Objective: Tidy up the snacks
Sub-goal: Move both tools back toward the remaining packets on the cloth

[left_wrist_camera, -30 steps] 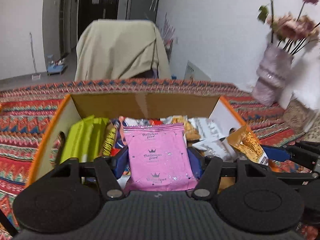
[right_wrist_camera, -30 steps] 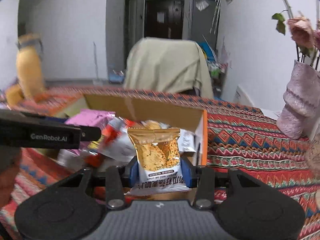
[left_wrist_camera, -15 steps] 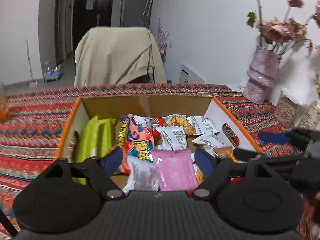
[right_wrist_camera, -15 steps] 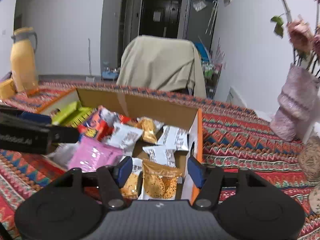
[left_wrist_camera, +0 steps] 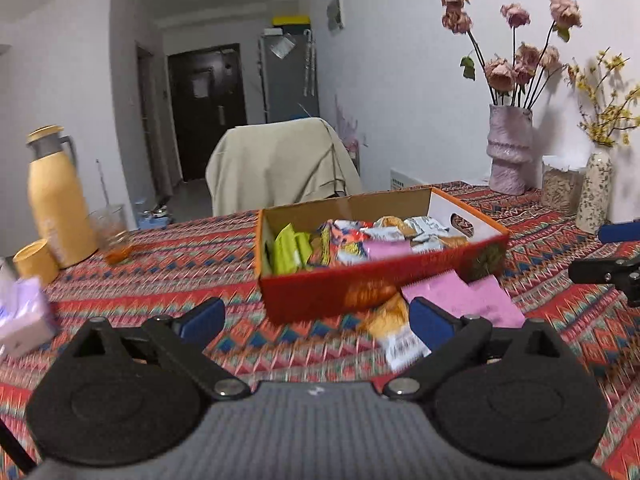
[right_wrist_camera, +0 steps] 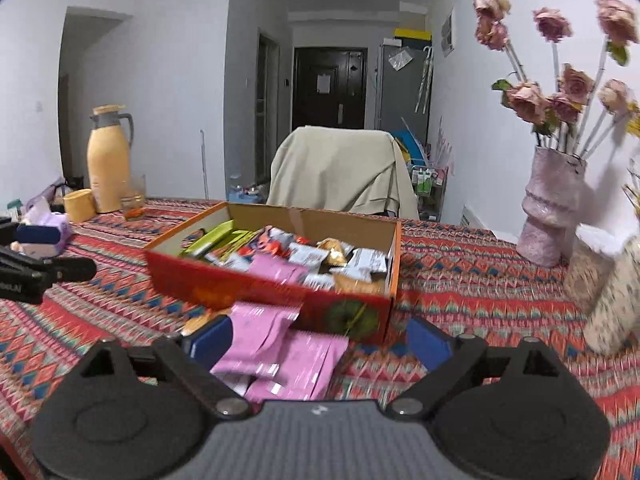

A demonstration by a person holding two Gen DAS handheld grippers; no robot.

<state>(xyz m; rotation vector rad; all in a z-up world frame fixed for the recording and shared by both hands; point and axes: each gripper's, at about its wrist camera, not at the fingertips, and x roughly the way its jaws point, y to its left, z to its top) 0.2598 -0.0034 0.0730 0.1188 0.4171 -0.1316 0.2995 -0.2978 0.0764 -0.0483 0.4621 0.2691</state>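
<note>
My jaws are spreading on both sides and neither pair has anything in it: the left gripper (left_wrist_camera: 316, 316) frames only patterned cloth, and the right gripper (right_wrist_camera: 320, 340) stands wide with loose packets lying under and just ahead of it, untouched by the pads.

The snack box (left_wrist_camera: 380, 280) sits ahead of me on the bench (left_wrist_camera: 160, 264), already holding a jumble of packets, among them green ones (left_wrist_camera: 286, 248) at its left end. What is left outside lies against the box's near wall: the pink packets (right_wrist_camera: 280, 352), overlapping one another, and an orange-and-white packet (left_wrist_camera: 394, 332) beside them.

In my left view those strays are off to the right, close to my right-hand pad rather than between the two. In my right view the pink ones lie low and left of centre, partly behind my left-hand pad. So they are between my two hands, and I judge the right hand the nearer to the pink stack, the left hand the nearer to the orange one.

The pink packets run lengthwise away from me toward the box, so I would close across their short width; blur keeps me from reading their edges exactly.
</note>
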